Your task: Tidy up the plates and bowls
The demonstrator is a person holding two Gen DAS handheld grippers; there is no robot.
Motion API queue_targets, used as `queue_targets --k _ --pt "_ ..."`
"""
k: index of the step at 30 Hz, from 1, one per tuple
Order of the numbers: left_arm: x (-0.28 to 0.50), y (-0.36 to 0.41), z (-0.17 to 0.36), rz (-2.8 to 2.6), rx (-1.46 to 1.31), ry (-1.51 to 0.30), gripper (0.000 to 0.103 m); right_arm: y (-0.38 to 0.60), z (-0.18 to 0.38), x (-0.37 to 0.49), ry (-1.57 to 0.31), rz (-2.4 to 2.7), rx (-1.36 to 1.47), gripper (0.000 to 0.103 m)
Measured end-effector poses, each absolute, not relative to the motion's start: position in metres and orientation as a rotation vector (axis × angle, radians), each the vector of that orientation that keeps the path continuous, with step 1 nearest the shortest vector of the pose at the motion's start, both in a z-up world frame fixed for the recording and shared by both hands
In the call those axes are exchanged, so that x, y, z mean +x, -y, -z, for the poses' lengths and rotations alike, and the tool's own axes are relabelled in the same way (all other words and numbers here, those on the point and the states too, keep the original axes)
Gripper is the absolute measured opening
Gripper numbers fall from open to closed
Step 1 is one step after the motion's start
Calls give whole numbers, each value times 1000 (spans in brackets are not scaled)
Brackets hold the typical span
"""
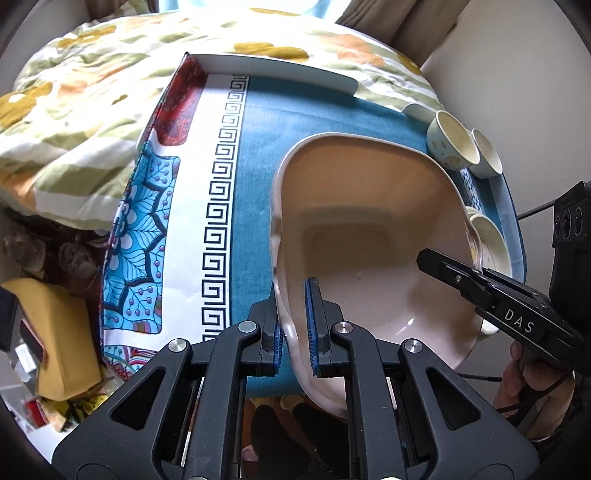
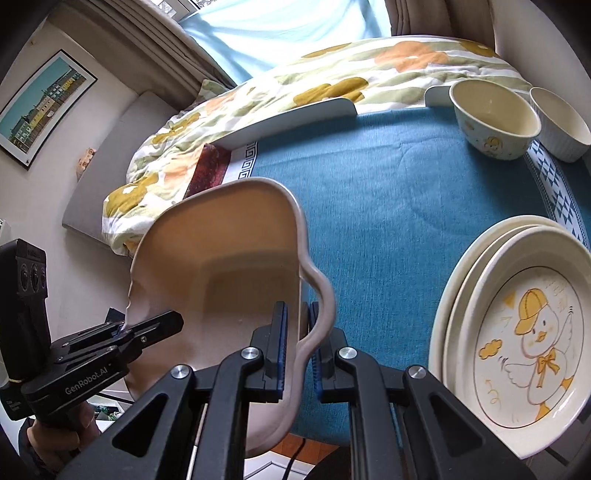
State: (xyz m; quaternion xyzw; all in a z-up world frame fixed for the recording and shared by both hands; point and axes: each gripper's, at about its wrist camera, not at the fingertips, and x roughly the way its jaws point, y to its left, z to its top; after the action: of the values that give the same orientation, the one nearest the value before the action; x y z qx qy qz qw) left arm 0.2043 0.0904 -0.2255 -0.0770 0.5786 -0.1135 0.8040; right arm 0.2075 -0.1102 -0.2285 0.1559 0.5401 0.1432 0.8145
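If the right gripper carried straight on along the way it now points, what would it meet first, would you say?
The right gripper is shut on the rim of the pink dish, so that comes along. Beyond its fingertips lies bare blue tablecloth; it would probably meet the cloth first, though depth is hard to judge.

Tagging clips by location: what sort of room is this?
Probably a bedroom at home: a flowered quilt lies on a bed beyond the blue-clothed table, with window curtains and a framed picture on the wall.
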Motion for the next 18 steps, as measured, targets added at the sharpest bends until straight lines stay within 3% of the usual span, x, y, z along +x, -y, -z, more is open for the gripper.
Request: queue_targets --k 18 --pt "236 -151 281 274 -173 -1262 9 54 267 230 -1140 -260 276 11"
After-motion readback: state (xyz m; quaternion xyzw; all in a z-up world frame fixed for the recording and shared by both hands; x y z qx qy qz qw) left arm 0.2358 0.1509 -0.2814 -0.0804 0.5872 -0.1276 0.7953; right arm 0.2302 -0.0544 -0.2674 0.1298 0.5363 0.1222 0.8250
